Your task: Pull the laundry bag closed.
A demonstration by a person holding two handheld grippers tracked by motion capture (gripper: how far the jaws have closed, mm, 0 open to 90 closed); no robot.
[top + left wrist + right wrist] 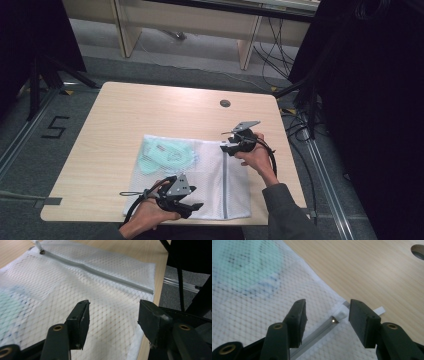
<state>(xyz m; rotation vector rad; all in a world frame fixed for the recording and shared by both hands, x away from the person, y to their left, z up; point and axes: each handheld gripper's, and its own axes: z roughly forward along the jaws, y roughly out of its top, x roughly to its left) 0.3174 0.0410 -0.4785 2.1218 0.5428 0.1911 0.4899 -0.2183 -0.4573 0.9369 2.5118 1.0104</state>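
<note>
1. A flat white mesh laundry bag (200,175) is lying on the near half of the pale wooden table (150,110), with a mint-green garment (167,154) showing through its far left part.
2. The grey zipper (226,185) is running from the far edge of the bag to the near edge, and it is looking closed along its whole length, so the zipping seems done or nearly done.
3. The right gripper (325,312) is hovering at the zipper's far end, its jaws standing apart on either side of the small white zipper pull (340,314) and gripping nothing.
4. The left gripper (112,315) is hanging over the bag's near right corner, jaws wide apart, holding nothing.
5. What is probably remaining is confirming the slider is fully home, or letting go and withdrawing.
6. The garment is blurring behind the mesh, so its kind is hard to tell; whether the slider has reached the very end stop is also unclear.
</note>
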